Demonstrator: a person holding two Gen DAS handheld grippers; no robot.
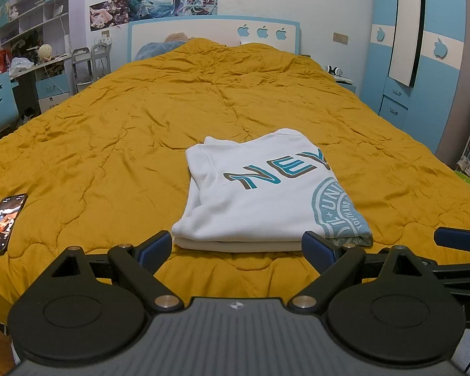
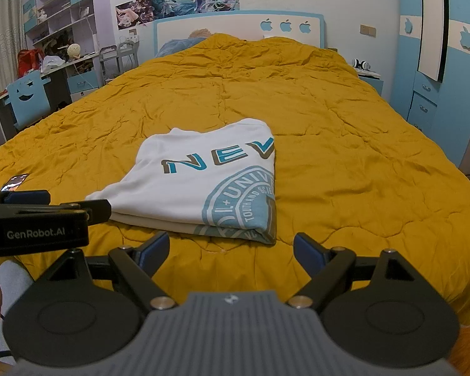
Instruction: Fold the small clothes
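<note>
A white T-shirt with blue lettering and a round blue print lies folded into a flat rectangle on the mustard-yellow quilt near the foot of the bed. It also shows in the right wrist view. My left gripper is open and empty, just short of the shirt's near edge. My right gripper is open and empty, a little back from the shirt's near right corner. The left gripper's body shows at the left of the right wrist view, beside the shirt's left corner.
A phone with a lit screen lies on the quilt at the near left. The quilt covers the whole bed. A desk and shelves stand at the left, a blue wardrobe at the right, a headboard at the back.
</note>
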